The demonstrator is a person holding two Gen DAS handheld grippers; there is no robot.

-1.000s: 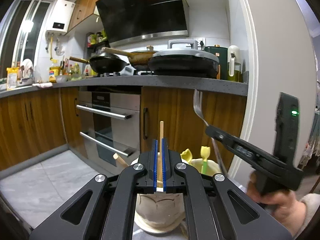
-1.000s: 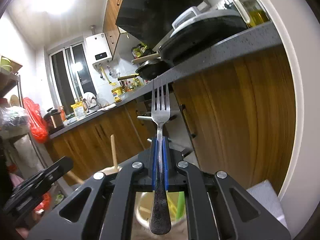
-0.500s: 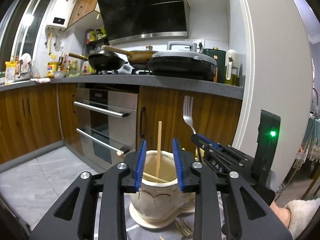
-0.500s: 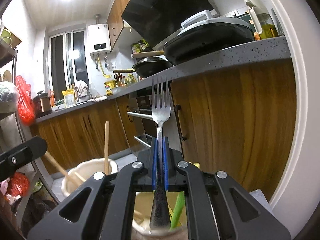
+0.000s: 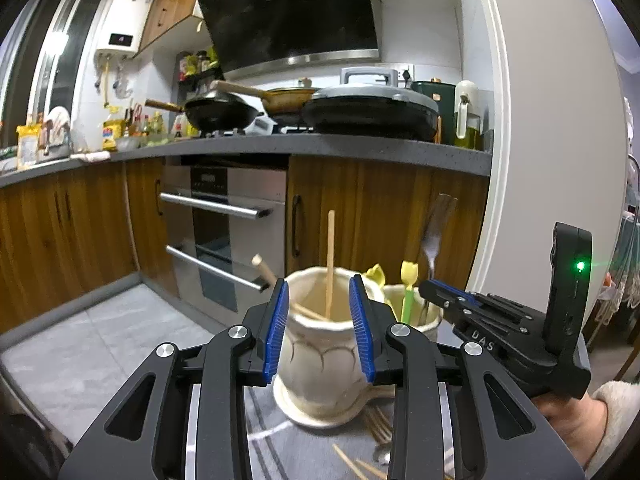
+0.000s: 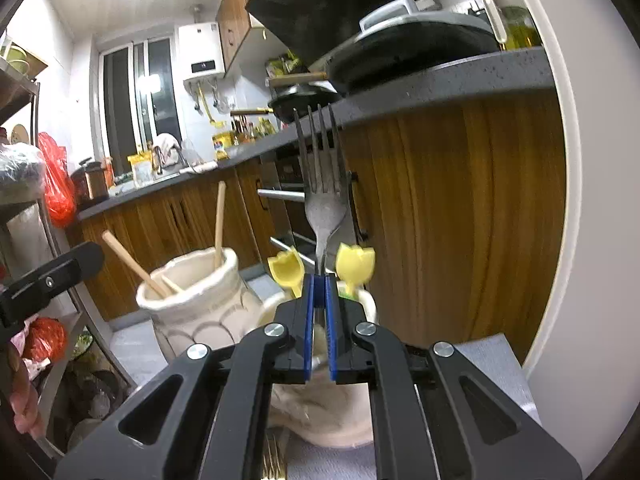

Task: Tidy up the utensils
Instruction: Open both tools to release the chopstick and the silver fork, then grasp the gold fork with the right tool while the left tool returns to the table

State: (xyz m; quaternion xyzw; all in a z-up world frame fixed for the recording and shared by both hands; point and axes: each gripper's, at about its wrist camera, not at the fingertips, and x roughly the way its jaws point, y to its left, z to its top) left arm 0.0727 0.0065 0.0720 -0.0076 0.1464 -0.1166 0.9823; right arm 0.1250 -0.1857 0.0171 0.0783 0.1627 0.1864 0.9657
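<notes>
The left gripper (image 5: 318, 322) stands part open, its jaws having just been widening off the upright wooden chopstick (image 5: 330, 262), which now rests in the near cream ceramic jar (image 5: 320, 356). The right gripper (image 6: 319, 322) pinches a steel fork (image 6: 323, 196) tines-up over the right-hand cream holder (image 6: 370, 304) with yellow-topped utensils (image 6: 355, 262), apparently to drop it handle-first.

Both wrist views face cabinets, sharing cream jar (image 5: 320, 344) (image 6: 200, 304) close.

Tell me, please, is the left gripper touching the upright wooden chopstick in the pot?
Apart. In the left wrist view the left gripper, whose jaws have just been opening, stands open, and the chopstick rises from the pot between them with clear space either side.
</notes>
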